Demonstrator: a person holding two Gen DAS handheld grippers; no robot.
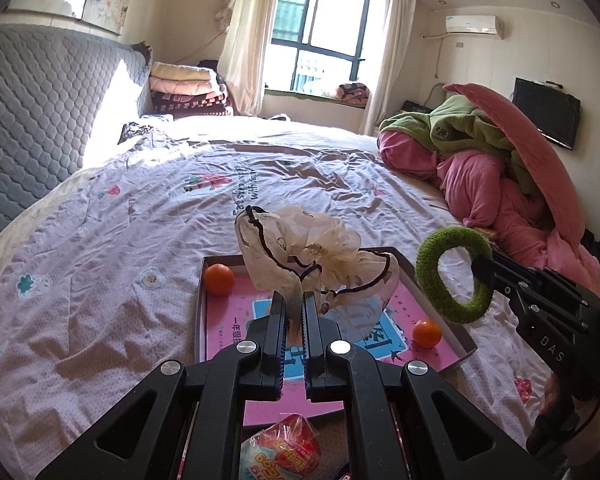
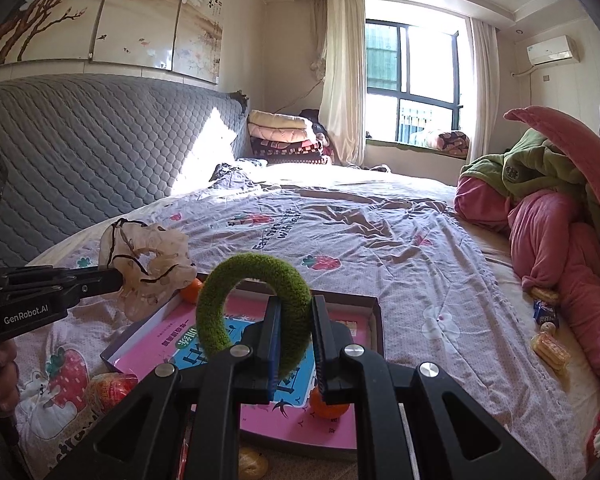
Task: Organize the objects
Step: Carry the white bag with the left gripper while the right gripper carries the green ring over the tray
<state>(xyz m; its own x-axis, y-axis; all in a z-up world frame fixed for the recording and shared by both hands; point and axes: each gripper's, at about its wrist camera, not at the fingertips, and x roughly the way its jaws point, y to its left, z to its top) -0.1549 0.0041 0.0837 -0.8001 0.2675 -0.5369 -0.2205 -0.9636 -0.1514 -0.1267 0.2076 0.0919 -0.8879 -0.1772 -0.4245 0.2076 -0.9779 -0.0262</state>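
While the left gripper [image 1: 295, 312], marked "GenRobot.AI", pinches a cream scrunchie [image 1: 320, 256] edged in black, the right gripper [image 2: 296, 328] clamps a fuzzy green scrunchie [image 2: 256, 304]; both hang over a shallow box [image 1: 444, 276] lined pink and holding two oranges [image 1: 219, 279] on the bed [image 1: 100, 280].

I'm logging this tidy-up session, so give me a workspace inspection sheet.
Surface: bed with printed sheet.
Job's things: beige scrunchie and green scrunchie held above shallow box; two oranges inside.
Clutter: wrapped snacks by pink bedding; red packet near the box.
Grippers: left gripper shut on beige scrunchie; right gripper shut on green scrunchie.
Cables: nothing seen.
Surroundings: window, grey headboard.
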